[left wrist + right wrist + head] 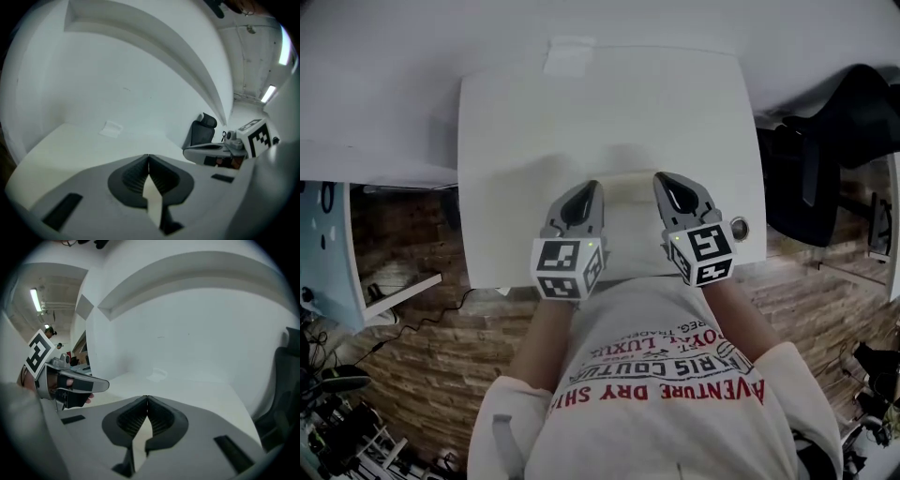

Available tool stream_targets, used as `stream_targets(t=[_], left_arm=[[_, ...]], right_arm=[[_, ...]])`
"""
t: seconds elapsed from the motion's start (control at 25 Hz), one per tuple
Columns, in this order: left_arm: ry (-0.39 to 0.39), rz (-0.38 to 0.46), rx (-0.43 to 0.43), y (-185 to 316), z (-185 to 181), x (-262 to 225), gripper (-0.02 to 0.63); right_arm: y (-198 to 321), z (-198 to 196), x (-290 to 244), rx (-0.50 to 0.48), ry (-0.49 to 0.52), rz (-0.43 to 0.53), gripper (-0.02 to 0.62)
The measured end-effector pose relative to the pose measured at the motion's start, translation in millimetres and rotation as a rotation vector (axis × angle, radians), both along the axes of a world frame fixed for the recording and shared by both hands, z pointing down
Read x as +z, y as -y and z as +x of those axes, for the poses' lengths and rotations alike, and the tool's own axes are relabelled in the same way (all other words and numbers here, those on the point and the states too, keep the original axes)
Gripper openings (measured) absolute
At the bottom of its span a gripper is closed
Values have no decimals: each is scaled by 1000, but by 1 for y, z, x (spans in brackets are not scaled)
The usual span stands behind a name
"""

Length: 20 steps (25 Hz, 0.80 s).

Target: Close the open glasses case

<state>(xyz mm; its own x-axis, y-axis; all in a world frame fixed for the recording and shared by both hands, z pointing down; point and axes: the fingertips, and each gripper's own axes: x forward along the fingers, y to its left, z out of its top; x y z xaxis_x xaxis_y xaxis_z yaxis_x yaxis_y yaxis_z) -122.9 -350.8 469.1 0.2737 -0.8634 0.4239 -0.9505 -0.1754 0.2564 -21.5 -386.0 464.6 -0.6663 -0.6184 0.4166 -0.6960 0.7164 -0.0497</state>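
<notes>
A small pale, flat, white thing (570, 54), perhaps the glasses case, lies at the far edge of the white table (516, 141); I cannot tell whether it is open. It also shows in the left gripper view (111, 128) and the right gripper view (157, 376), far ahead of both grippers. My left gripper (589, 187) and right gripper (664, 180) hover side by side over the table's near part. In its own view each of them, left gripper (148, 157) and right gripper (147, 398), has its jaws shut tip to tip with nothing between them.
A black office chair (834, 141) stands to the right of the table. A round metal grommet (738, 227) sits at the table's near right corner. A white wall backs the table. A pale blue cabinet (328, 244) and cables are on the floor at left.
</notes>
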Motion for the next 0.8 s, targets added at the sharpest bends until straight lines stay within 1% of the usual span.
stream_targets(t=[0.16,0.32,0.4,0.48,0.8], left_arm=[[37,132,13,0,4,-53,5],[73,219,23,-4,5,-87,5],[90,232,23,-6,4,-92,5],[95,227,18,-7,2,-90,5],[58,221,1,-17,-3,-88,5]], right_arm=[[-6,1,-43,10,58,68,12],[-14,1,-67,7,102,102,12],[-17,2,-68,4,88,118,12],[-19,3,-68,3,80,119,12],[-30,1,-71,14,92,103,12]])
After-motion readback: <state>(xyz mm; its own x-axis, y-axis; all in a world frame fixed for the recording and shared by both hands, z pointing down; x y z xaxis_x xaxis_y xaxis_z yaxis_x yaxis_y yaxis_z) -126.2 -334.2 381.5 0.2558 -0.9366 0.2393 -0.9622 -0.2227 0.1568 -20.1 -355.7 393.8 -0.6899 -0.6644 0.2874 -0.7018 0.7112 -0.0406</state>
